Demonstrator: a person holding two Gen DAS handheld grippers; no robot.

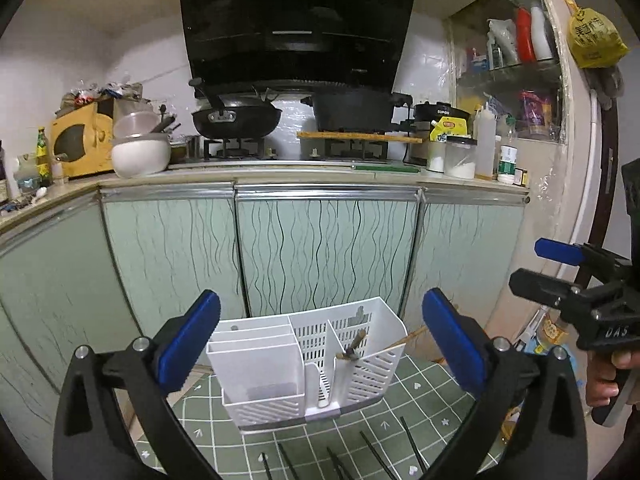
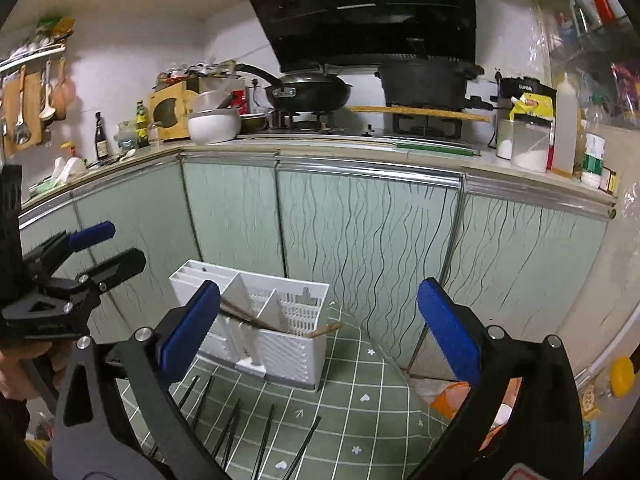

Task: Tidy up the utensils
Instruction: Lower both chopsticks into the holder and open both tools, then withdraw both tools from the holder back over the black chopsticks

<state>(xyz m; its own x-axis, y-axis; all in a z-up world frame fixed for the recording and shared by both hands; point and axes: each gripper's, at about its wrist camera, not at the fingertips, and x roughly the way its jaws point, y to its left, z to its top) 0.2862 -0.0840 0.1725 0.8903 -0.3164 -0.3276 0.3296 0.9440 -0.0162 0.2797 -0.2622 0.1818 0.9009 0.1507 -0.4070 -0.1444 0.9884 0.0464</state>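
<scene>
**Both tongs held wide before a white utensil caddy**

A white plastic utensil caddy (image 1: pixel 304 364) is seen standing on a green grid-patterned mat (image 1: pixel 416 408), just in front of pale green cabinet doors (image 1: pixel 320 248). A pair of brown wooden chopsticks (image 1: pixel 354 346) is seen lying tilted in the caddy, crossing its slotted compartments, with one end jutting past the caddy's right wall. Several black chopsticks (image 2: pixel 236 420) are laid on the mat on the near side of the caddy, apart from it.

The left tongs (image 1: pixel 320 340) are held with blue pads spread wide, the caddy framed between them but untouched; nothing is gripped. The right tongs (image 2: pixel 318 332) are likewise spread wide and empty, to the right of the caddy and nearer than it. In the left wrist view, a hand (image 1: pixel 604 376) is seen on the right tool's handle.

Above the cabinet doors, a table (image 1: pixel 256 174) is seen carrying a black wok (image 1: pixel 236 118), a dark pot (image 1: pixel 354 110) and a white bowl (image 1: pixel 140 156).
</scene>
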